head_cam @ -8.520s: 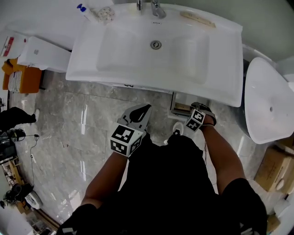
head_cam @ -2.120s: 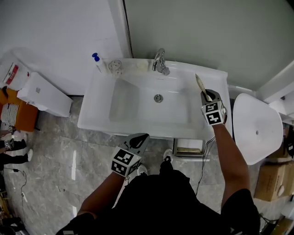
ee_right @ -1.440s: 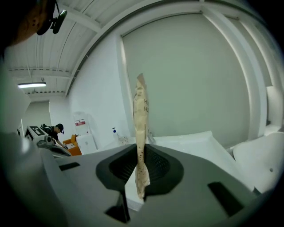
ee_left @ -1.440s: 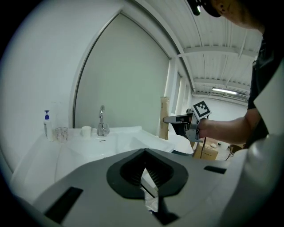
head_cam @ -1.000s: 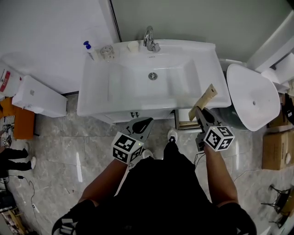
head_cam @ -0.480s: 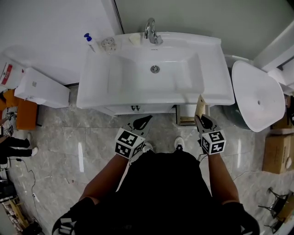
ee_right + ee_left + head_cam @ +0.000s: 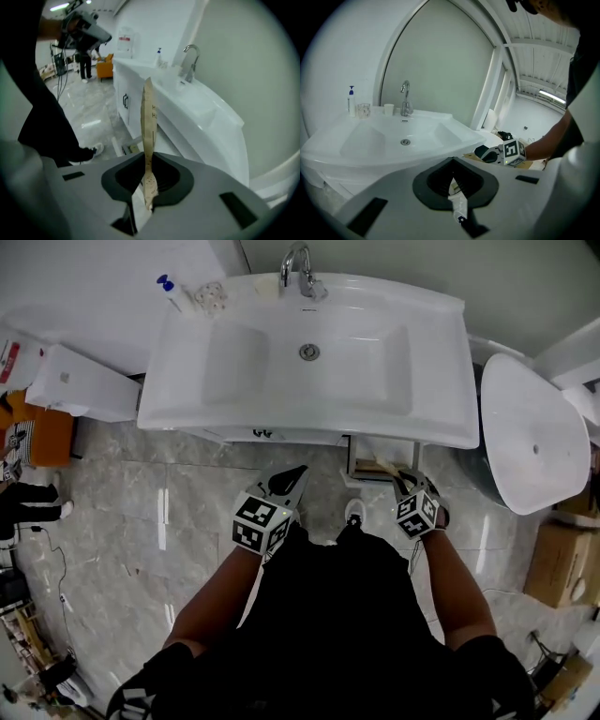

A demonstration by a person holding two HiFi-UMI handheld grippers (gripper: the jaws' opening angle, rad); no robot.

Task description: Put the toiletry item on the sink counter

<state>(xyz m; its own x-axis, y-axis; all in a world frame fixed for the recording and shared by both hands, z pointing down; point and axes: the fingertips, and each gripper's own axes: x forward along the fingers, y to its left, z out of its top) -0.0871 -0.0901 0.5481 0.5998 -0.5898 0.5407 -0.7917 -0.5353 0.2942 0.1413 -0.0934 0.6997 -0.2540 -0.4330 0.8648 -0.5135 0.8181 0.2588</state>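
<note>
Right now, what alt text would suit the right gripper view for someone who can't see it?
The right gripper pinches a thin tan packet that stands upright between its jaws. Behind it runs a white sink counter with a chrome faucet.

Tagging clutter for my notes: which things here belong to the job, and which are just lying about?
Job in hand:
- packet, clamped in the right hand-held gripper
- sink counter

Lying about:
- bottle
- glass
- tap
- box
</note>
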